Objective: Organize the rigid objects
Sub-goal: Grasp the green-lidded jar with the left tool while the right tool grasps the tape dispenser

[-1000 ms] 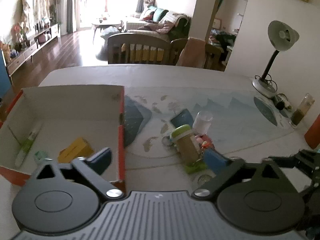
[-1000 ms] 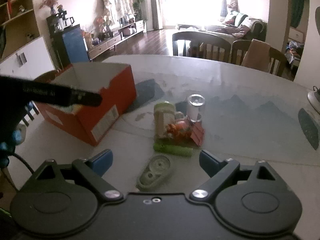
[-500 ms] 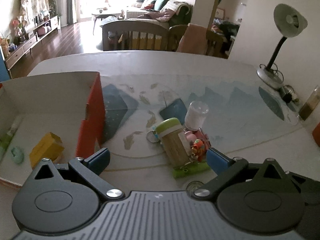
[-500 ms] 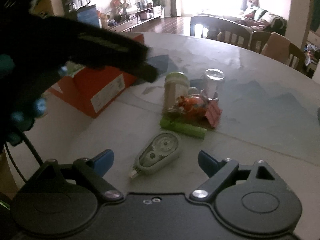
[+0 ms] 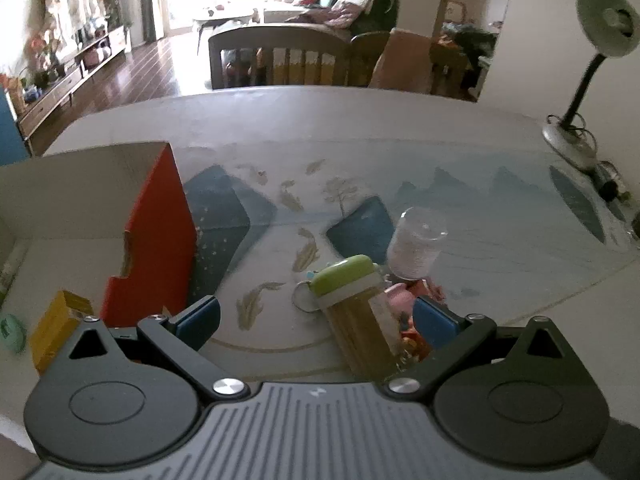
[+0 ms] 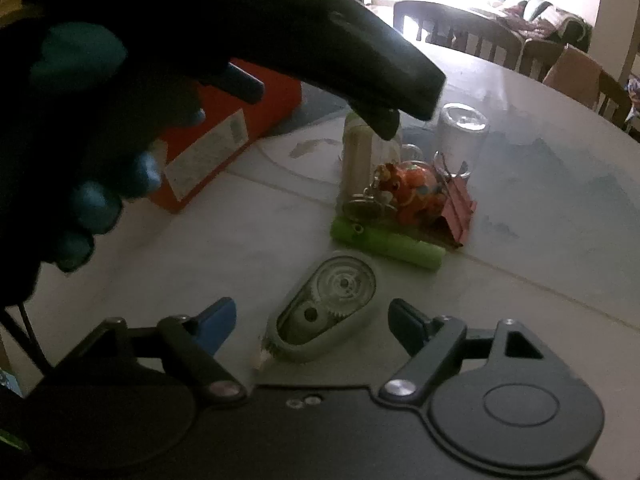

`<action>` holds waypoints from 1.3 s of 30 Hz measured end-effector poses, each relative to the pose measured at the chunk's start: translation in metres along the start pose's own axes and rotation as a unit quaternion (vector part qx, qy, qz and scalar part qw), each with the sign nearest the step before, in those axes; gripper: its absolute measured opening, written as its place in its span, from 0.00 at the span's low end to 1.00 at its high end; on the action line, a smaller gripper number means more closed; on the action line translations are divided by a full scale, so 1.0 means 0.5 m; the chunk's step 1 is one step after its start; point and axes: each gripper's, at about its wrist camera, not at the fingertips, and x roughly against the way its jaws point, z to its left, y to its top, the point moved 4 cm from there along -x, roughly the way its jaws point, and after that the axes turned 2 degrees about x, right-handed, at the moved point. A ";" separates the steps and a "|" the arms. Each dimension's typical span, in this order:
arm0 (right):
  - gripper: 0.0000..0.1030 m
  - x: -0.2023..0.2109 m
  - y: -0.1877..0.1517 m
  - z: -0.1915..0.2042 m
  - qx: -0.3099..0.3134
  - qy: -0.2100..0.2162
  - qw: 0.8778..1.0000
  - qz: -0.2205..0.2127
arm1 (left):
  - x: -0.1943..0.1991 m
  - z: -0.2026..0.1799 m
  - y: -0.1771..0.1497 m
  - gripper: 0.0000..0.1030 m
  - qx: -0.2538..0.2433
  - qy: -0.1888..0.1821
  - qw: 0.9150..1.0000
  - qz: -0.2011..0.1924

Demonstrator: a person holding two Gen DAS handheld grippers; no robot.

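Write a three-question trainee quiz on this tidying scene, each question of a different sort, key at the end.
1. True or false: the right gripper is shut on the correction tape dispenser.
2. Multiple choice: the green-capped bottle is A) lying on the table, B) standing upright, C) inside the orange box.
3. Fill in: the yellow block lies inside the ____.

Key: 1 false, it lies between open jaws; 2 A; 3 orange box.
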 end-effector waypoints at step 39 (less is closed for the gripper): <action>0.43 -0.007 -0.022 -0.022 -0.008 -0.025 0.999 0.020 | -0.050 -0.009 0.005 0.46 0.043 -0.066 0.996 0.036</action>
